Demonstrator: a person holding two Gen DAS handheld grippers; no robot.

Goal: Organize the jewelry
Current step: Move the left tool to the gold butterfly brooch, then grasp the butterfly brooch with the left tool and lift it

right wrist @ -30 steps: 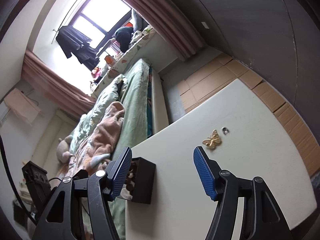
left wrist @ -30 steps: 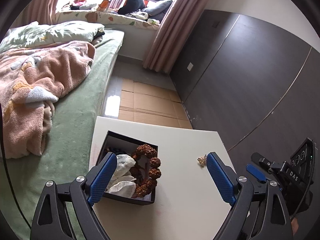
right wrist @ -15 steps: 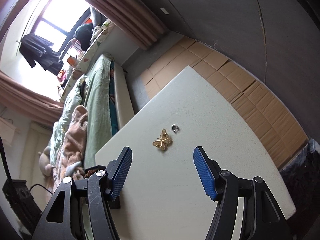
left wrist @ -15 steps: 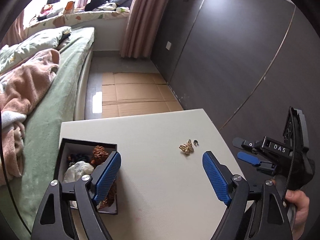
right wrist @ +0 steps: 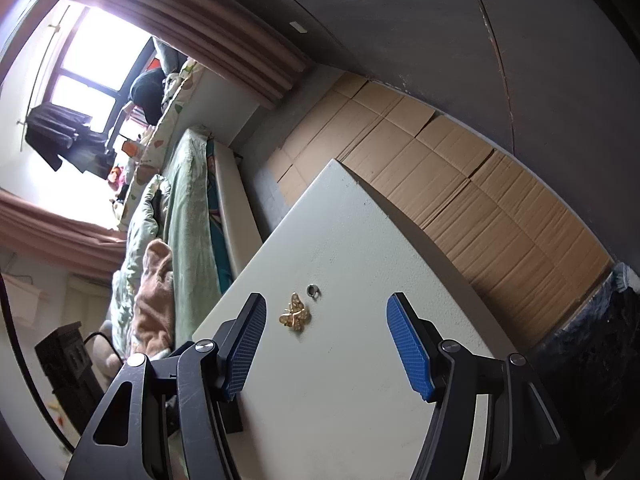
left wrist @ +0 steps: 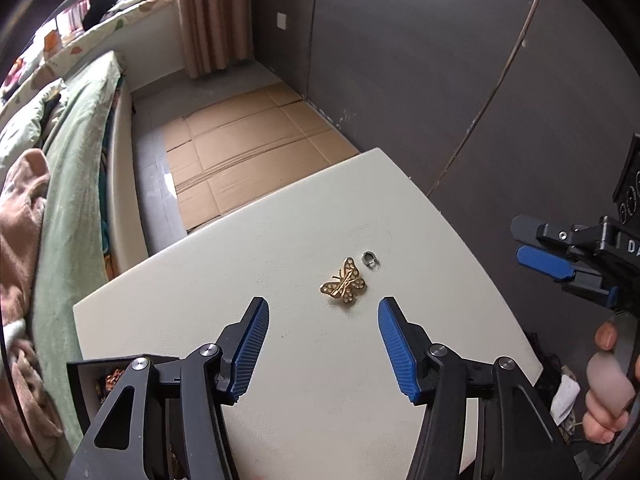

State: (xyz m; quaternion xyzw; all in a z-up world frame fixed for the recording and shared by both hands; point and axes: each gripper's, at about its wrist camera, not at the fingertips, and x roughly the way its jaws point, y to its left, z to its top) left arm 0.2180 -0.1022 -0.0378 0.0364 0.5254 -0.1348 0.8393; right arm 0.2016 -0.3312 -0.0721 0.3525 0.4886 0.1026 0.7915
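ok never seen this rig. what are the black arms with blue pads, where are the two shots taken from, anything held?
No robot: a person holds a two-finger gripper in each hand, each with a fisheye camera looking along its fingers. One picture is from the left gripper, the other from the right gripper. Both are open and hold nothing. On the white table lie a gold butterfly brooch and, just beyond it, a small silver ring. A black box stands at the table's left edge.

One butterfly brooch (left wrist: 344, 287), one ring (left wrist: 369, 259)
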